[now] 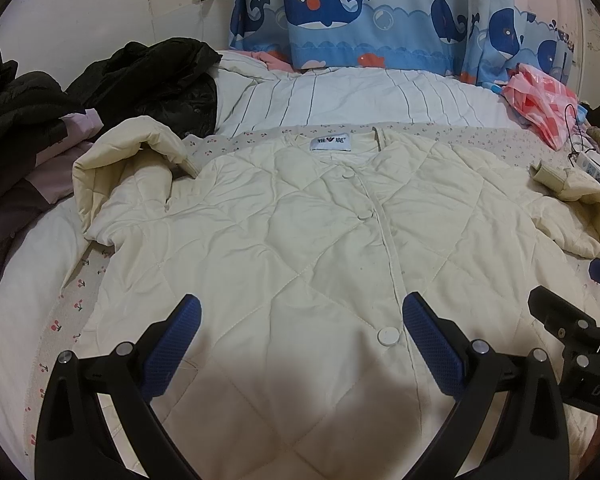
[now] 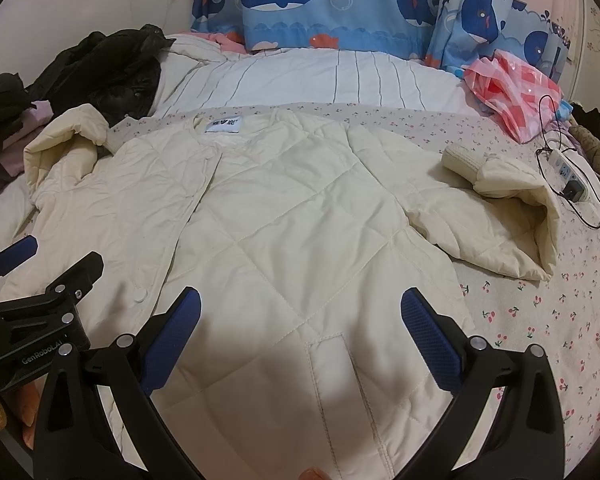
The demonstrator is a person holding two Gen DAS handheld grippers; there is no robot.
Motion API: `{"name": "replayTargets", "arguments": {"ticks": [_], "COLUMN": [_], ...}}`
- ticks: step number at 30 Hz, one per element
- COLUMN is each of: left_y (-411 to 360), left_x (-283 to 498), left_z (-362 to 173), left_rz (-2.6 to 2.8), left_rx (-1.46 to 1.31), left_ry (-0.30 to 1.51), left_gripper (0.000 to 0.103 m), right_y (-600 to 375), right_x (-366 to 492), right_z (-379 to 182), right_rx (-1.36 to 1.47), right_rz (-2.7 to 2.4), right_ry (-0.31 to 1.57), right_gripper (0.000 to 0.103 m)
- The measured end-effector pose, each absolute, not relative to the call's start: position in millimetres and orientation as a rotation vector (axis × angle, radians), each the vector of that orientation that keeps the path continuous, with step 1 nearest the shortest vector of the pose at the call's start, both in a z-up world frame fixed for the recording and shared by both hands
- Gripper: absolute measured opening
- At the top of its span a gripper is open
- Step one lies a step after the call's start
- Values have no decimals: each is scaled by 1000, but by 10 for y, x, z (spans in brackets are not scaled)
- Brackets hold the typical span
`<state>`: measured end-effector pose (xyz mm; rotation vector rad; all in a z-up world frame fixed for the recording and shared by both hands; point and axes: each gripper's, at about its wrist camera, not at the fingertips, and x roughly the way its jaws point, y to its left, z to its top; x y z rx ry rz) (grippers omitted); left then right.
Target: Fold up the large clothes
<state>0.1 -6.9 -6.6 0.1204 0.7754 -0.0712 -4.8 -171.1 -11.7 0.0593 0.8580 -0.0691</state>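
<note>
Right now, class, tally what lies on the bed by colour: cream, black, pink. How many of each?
Cream: 1, the quilted jacket
Black: 1, the dark garment heap
Pink: 1, the plastic bag
Total: 3

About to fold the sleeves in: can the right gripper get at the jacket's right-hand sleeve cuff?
Probably yes. The right gripper, jaws open, faces the cuff across flat jacket, nothing lying between.
</note>
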Motion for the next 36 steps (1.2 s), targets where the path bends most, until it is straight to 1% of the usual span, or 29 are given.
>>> {"name": "replayTargets", "arguments": {"ticks": [36], "left_y": [-90], "left_x": [-12], "left_z": [-48], "left_rz": [-71], "left_rx": [126], "left_ry": [769], "left_gripper": [97], "right_y": [-1702], "right_x": [-32], "right_z": [-162], "right_rx": [57], "right_rz": [-65], "right_ry": [868], "right_gripper": [97]}}
